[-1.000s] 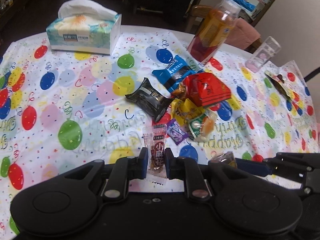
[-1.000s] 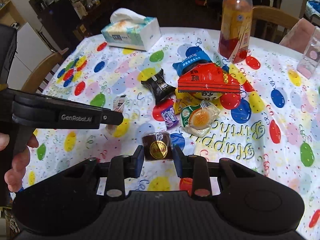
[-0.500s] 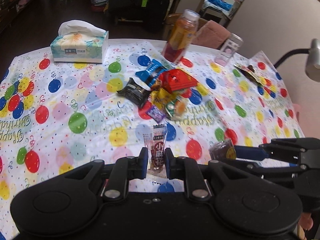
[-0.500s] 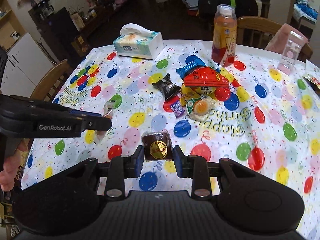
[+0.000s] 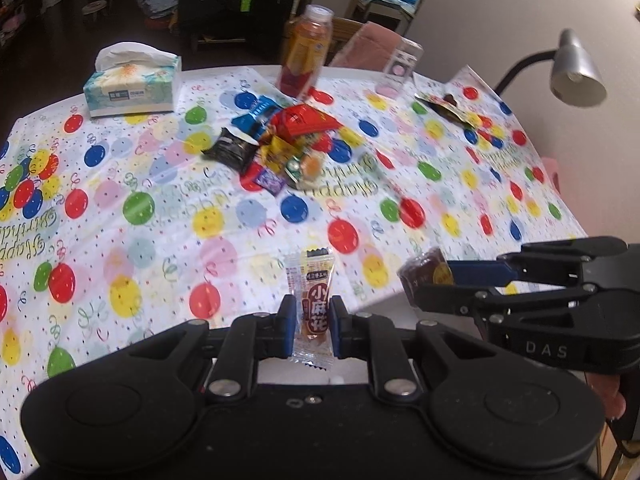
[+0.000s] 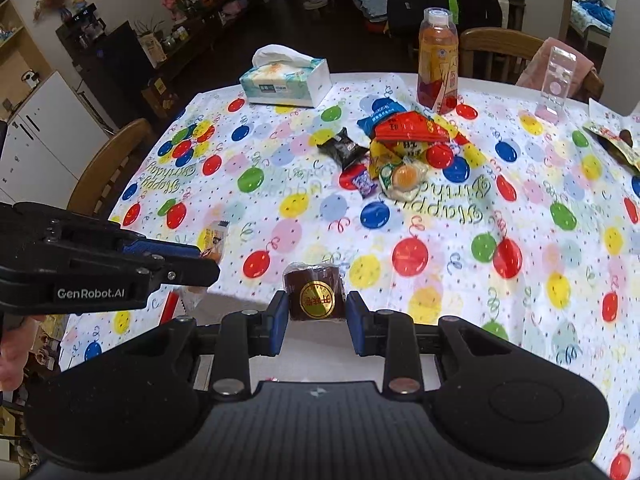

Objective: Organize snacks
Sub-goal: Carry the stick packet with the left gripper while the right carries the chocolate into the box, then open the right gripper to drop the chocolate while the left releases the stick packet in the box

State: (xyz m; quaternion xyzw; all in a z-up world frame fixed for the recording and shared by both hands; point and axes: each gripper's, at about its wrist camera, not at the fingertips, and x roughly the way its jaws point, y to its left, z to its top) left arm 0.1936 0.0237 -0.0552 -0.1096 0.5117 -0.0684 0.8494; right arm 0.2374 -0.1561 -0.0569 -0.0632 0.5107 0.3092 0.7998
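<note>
A clear-wrapped snack stick (image 5: 314,300) is clamped upright in the left tongs (image 5: 313,322), and a brown cake (image 6: 315,291) with a gold sticker is gripped by the right tongs (image 6: 316,318), both held above the desk's (image 6: 440,280) near edge. The remaining snack pile (image 6: 400,148) lies mid-desk, with a bottle (image 6: 437,60) and a tissue box (image 6: 286,80) beyond it.

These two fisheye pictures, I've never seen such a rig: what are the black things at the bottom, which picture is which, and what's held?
No robot arm here: a person holds two handheld grippers, each carrying a camera looking along its fingers. The left wrist view shows the left gripper shut on a clear-wrapped brown snack stick. The right wrist view shows the right gripper shut on a brown cake with a gold seal. On the balloon tablecloth lie a snack pile, a tissue box, a juice bottle.
</note>
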